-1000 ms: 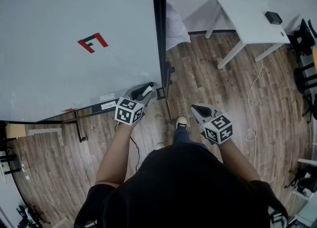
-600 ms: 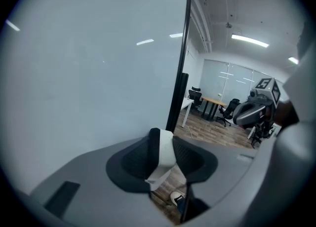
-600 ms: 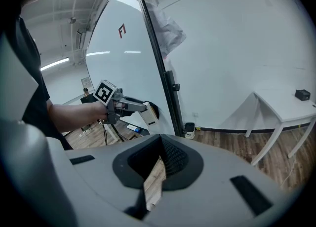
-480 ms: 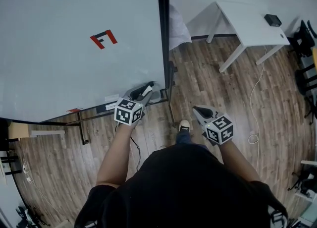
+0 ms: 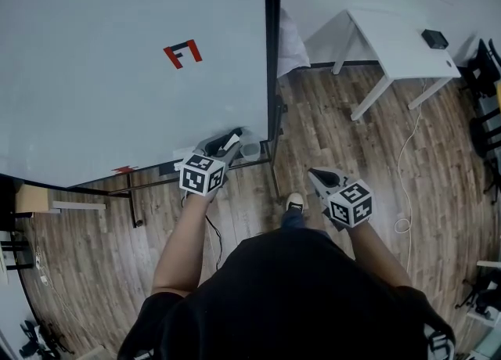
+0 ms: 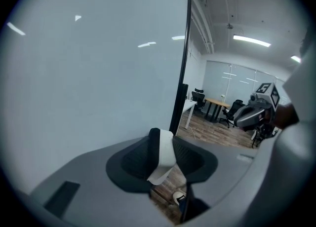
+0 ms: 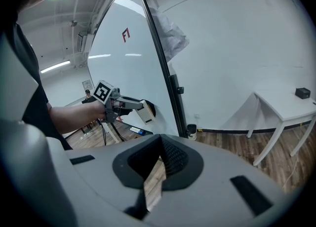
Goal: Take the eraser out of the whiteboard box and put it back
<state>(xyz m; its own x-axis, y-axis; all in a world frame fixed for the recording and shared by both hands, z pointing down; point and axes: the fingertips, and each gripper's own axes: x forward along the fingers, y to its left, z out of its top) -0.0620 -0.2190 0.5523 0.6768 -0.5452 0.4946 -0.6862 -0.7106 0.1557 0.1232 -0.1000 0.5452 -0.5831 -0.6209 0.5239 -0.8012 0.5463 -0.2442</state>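
Note:
My left gripper [image 5: 228, 144] is shut on the eraser [image 5: 232, 142], a white block with a dark felt side, at the whiteboard's [image 5: 117, 61] lower right corner. In the left gripper view the eraser [image 6: 164, 153] stands clamped between the two dark pads, close to the board face. A small clear box [image 5: 250, 149] hangs on the board's bottom rail just right of the eraser. My right gripper [image 5: 316, 175] hangs over the floor to the right, shut and empty. The right gripper view shows its jaws [image 7: 159, 159] together, with the left gripper [image 7: 132, 105] and eraser [image 7: 146, 112] beyond.
The whiteboard's black frame post [image 5: 272, 45] runs down beside the box. A white table [image 5: 395, 37] with a small black device [image 5: 434, 38] stands at the back right. A cable [image 5: 407, 163] trails on the wood floor. My shoe [image 5: 294, 203] shows between the grippers.
The board has drifted right and down in the head view, and the clear box now shows beside the left gripper. Both grippers keep their hold and pose.

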